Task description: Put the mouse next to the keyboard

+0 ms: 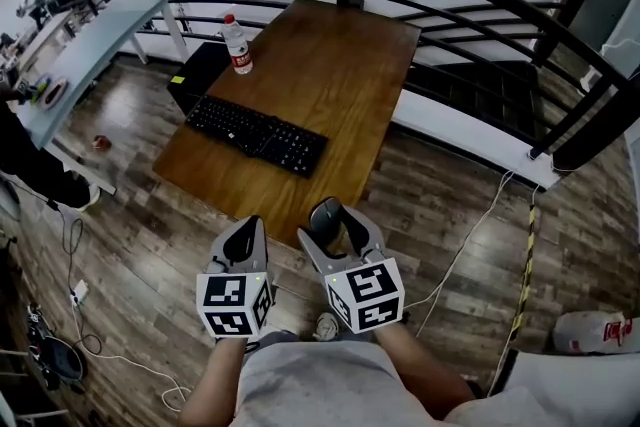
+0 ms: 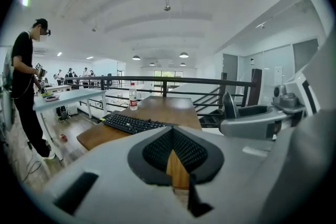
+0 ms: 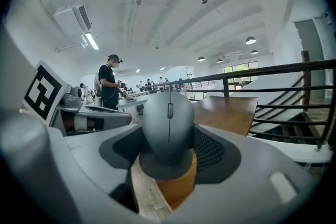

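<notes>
A grey mouse (image 1: 324, 213) (image 3: 168, 118) is clamped between the jaws of my right gripper (image 1: 331, 221) (image 3: 169, 150), held in the air in front of the near edge of the wooden table (image 1: 335, 65). The black keyboard (image 1: 256, 133) (image 2: 131, 123) lies slanted on the table's near left part. My left gripper (image 1: 246, 235) (image 2: 172, 132) hangs beside the right one, its jaws shut with nothing between them. Both grippers are short of the table, over the wooden floor.
A water bottle (image 1: 237, 43) (image 2: 133, 97) stands behind the keyboard at the table's left edge. A black railing (image 1: 450, 5) runs behind and right of the table. A black box (image 1: 198, 73) sits by its left side. A person (image 2: 25, 86) stands at a long white table (image 1: 90, 45). Cables (image 1: 470, 245) cross the floor.
</notes>
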The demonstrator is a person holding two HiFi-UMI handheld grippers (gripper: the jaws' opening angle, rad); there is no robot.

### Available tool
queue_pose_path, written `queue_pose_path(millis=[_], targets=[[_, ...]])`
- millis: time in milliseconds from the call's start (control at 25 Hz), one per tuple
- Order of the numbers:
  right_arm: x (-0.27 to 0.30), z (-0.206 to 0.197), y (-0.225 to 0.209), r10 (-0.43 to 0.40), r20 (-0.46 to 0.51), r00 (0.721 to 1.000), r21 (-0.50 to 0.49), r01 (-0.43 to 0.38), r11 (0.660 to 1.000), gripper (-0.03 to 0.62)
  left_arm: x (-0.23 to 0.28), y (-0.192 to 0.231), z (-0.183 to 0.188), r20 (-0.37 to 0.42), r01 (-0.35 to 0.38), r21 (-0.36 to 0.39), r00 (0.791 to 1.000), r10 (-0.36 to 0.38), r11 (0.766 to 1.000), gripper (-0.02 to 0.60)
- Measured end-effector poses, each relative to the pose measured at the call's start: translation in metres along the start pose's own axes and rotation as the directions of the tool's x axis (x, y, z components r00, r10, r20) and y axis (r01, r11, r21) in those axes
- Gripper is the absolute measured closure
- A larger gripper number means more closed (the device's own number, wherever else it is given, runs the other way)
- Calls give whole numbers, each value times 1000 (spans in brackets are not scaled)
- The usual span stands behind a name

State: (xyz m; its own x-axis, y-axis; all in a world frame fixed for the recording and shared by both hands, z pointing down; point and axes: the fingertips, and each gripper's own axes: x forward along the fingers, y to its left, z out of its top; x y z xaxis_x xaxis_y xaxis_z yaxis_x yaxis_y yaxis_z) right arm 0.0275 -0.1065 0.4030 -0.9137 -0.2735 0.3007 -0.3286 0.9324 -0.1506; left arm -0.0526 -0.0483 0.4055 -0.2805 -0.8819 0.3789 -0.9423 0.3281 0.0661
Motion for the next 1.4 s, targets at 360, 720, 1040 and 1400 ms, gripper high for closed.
queue_pose_path(millis=[360, 720, 1040, 1400], targets=[[24, 11, -29, -32, 2, 999, -1, 32, 999, 295, 40, 5, 10, -9, 35, 18, 999, -35, 999, 588], [69, 13, -55, -141, -21, 990, 31, 142, 989, 295, 97, 33, 22, -1, 128, 25, 992, -128, 991, 588], [112, 7, -74, -285, -62, 957, 122, 290, 949, 295, 143, 65, 23, -14, 260, 31, 966, -260, 965, 588], [132, -2, -96, -424, -116, 898, 216, 440, 872, 295, 177, 79, 36, -23, 386, 52, 922, -385, 921, 588]])
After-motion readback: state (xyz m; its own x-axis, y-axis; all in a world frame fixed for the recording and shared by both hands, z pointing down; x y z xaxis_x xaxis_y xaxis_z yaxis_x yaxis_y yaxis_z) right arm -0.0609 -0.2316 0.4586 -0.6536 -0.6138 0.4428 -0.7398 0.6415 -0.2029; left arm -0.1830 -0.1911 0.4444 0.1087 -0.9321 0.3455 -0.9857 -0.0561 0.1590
